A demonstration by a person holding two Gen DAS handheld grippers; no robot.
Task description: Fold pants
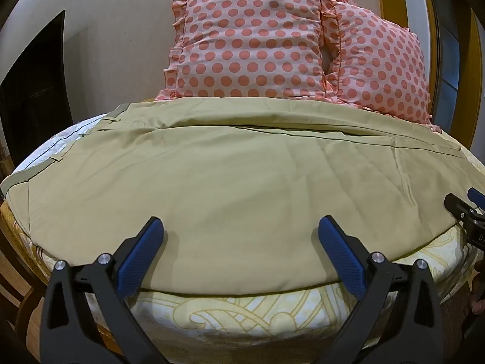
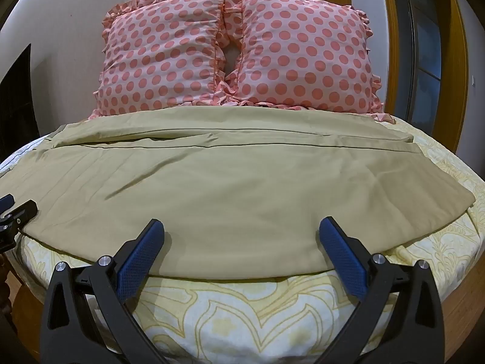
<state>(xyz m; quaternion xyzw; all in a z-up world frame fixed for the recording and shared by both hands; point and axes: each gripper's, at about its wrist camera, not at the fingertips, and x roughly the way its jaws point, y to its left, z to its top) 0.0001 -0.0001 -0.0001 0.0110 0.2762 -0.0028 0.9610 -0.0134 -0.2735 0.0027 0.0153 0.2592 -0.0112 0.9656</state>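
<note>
Khaki pants [image 1: 230, 176] lie flat across the bed, waistband at the left [image 1: 27, 173], legs running right; they also show in the right wrist view [image 2: 230, 188], leg ends at the right [image 2: 454, 203]. My left gripper [image 1: 241, 226] is open and empty, fingertips just above the pants' near edge. My right gripper [image 2: 241, 226] is open and empty over the near edge further right. The right gripper shows at the right edge of the left wrist view [image 1: 466, 212]. The left gripper shows at the left edge of the right wrist view [image 2: 15, 212].
The bed has a yellow patterned sheet [image 2: 242, 309] and a wooden frame [image 1: 18, 303]. Two pink polka-dot pillows [image 2: 163, 54] [image 2: 306, 54] lean on the wall behind the pants. A dark panel [image 1: 33, 91] is at the left, a wooden-framed window [image 2: 424, 54] at the right.
</note>
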